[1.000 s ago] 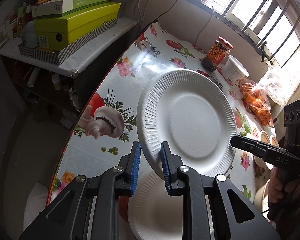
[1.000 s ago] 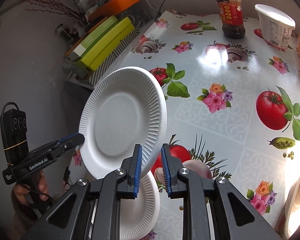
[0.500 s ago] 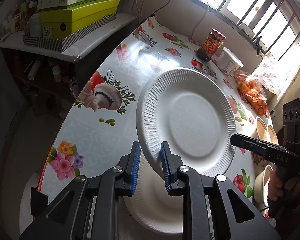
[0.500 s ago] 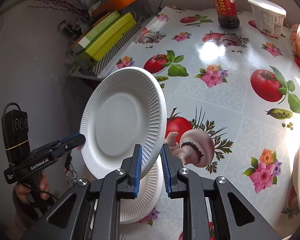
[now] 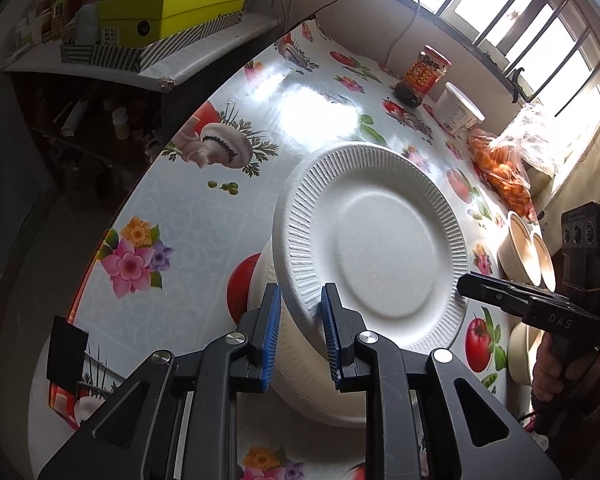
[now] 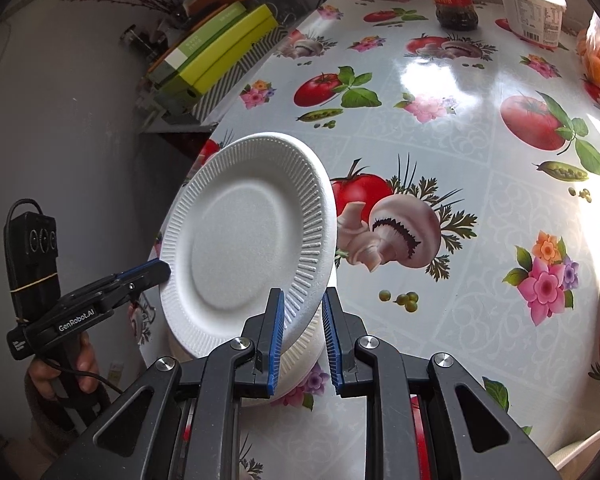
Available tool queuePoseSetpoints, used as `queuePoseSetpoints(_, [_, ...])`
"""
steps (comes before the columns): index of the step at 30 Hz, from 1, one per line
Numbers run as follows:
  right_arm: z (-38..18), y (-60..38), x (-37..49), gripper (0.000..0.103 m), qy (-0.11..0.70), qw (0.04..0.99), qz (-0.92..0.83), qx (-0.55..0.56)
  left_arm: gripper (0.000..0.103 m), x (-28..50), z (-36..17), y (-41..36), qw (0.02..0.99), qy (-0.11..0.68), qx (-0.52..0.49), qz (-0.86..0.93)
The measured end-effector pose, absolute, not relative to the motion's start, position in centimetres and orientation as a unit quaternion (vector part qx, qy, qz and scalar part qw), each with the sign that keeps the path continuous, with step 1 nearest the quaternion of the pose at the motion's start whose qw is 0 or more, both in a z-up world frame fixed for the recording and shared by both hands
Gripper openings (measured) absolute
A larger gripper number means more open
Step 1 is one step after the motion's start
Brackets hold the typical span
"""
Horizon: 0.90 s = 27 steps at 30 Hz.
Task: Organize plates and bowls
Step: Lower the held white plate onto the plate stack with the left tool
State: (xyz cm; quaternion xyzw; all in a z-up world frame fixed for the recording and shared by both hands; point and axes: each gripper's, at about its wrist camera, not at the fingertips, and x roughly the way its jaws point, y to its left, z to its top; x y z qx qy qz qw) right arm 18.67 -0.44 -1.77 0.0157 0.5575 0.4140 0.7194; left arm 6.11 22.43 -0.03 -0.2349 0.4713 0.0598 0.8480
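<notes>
Both jaws are clamped on one white foam plate (image 5: 374,240): the left gripper (image 5: 298,330) pinches its rim at seven o'clock, the right gripper (image 6: 302,334) at four o'clock. Held tilted between them, the plate hangs just above the plate stack (image 5: 300,376) directly underneath, so the coming move is likely a lowering onto it.
</notes>
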Motion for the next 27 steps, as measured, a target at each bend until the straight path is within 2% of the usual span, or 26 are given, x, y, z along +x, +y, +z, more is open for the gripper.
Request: queuePoseSetpoints(27, [-3.2, -0.8, 16.4, 0.021, 0.571, 0.711, 0.410, 0.002, 0.022, 3.7, -1.4, 21.5, 0.839, 0.484, -0.238, 0.068])
